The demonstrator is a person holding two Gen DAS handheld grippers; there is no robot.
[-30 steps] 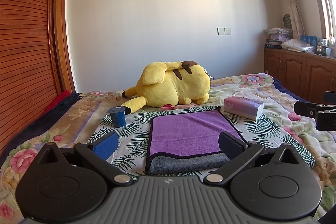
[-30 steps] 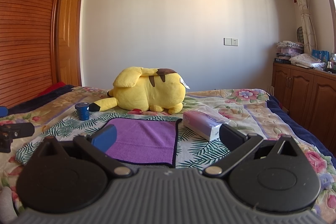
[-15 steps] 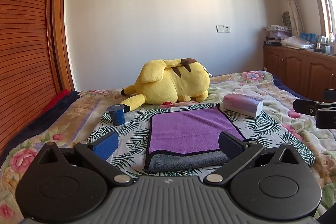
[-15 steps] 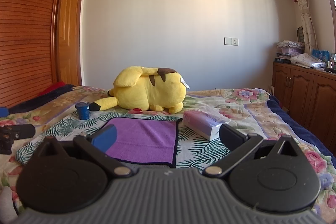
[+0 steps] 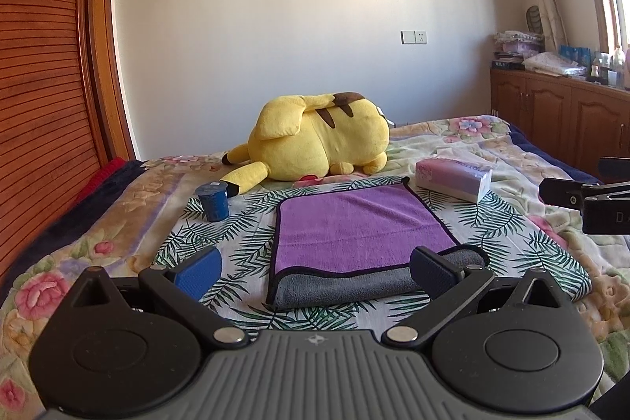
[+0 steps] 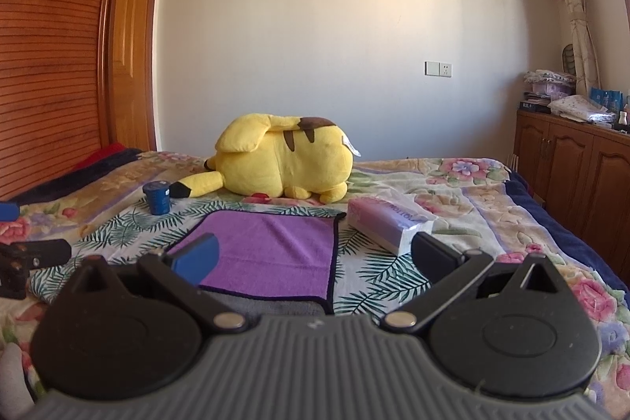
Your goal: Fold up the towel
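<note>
Both grippers, left gripper [image 5: 315,268] and right gripper [image 6: 313,256], hang spread wide and grasping nothing just short of the towel [image 5: 362,223], which lies ahead on the bed [image 5: 523,243] apparently already folded once, any further fold undone.

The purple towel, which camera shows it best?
The left wrist view: the towel lies centred, all edges and the grey underside along its near edge visible. The right wrist view shows it off-centre, its near left part hidden behind a claw finger.
</note>
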